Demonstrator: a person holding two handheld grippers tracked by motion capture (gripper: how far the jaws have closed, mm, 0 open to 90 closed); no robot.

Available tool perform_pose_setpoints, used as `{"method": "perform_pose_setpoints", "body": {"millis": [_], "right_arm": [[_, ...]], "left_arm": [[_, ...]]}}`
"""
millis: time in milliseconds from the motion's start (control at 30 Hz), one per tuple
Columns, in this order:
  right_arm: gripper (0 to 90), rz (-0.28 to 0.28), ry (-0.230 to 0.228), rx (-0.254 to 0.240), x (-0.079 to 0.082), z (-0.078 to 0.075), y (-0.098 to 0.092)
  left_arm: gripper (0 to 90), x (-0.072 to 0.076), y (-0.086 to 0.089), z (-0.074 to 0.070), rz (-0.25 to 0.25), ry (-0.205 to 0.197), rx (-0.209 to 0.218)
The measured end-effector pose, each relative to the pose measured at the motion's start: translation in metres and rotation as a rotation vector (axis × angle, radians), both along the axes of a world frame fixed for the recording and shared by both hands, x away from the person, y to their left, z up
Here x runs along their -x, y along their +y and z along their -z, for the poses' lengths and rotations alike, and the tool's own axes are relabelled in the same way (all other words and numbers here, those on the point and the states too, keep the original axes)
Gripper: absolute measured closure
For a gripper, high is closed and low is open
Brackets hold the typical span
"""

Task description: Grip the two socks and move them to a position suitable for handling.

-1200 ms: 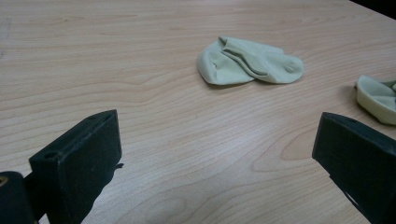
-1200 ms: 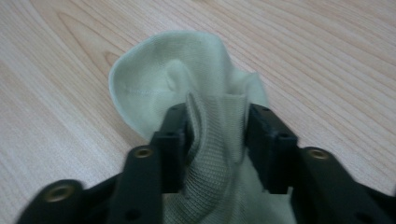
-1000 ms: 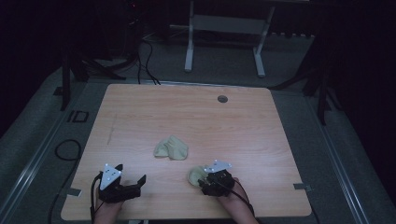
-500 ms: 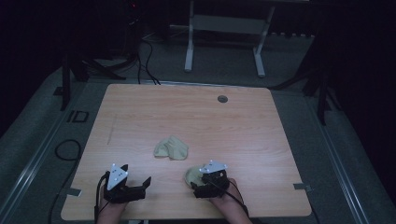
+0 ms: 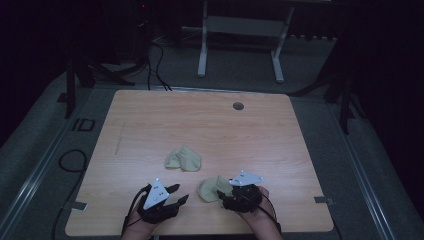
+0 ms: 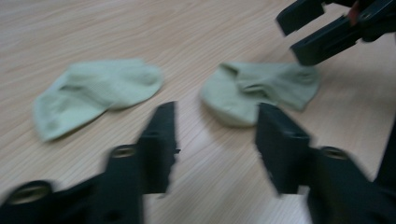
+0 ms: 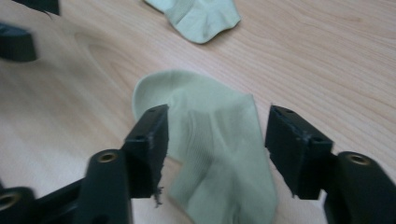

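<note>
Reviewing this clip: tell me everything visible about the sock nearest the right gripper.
The near sock is pale green, soft ribbed knit, lying crumpled and partly folded on the wooden table near its front edge. Its rounded end points away from the right gripper, whose open jaws stand to either side above it without visibly pressing it. It lies apart from the other sock, and the left gripper sits beside it, not touching.

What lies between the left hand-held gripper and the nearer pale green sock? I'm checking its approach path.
Only bare wooden tabletop lies between the left hand-held gripper and the nearer pale green fabric sock, as the left gripper view shows.
</note>
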State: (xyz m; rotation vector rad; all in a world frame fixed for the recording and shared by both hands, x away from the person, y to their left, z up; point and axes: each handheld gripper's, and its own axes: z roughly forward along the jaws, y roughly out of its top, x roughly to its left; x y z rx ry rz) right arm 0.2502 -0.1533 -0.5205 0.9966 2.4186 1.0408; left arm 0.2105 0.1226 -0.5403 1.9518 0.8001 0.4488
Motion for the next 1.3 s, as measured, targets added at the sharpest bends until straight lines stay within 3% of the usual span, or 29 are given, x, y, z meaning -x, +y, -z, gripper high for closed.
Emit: {"method": "perform_pose_setpoints", "body": {"millis": [33,67,167,333,600,733,967,1067,1300], "right_arm": [[41.0,-0.002,0.004,-0.002,0.001,0.0,-0.001],[42.3,-0.009,0.001,0.009,0.005,0.0,-0.001],[48.5,-0.034,0.002,0.018,0.01,0.003,0.001],[57.4,-0.09,0.046,0.063,0.015,0.02,0.01],[67.0,-0.079,0.082,0.12,0.011,0.036,0.014],[75.0,-0.089,0.078,0.134,0.013,0.037,0.014],[84.0,-0.183,0.075,0.183,0.025,0.035,0.027],[84.8,-0.166,0.108,0.142,0.022,0.033,0.025],[85.0,-0.153,0.093,0.079,0.021,0.012,0.015]], "left_arm": [[59.1,-0.003,-0.012,-0.002,0.043,0.001,-0.016],[67.7,-0.005,-0.018,-0.003,0.062,0.001,-0.025],[76.5,-0.009,-0.036,-0.003,0.093,-0.003,-0.052],[88.8,-0.024,-0.058,0.007,0.097,0.029,-0.156],[88.8,-0.045,-0.06,0.026,0.067,0.099,-0.243],[88.7,-0.046,-0.059,0.029,0.058,0.104,-0.252],[88.9,-0.047,-0.054,0.03,0.049,0.1,-0.251],[89.1,-0.045,-0.053,0.03,0.052,0.094,-0.255],[89.2,-0.044,-0.052,0.03,0.053,0.093,-0.253]]}}
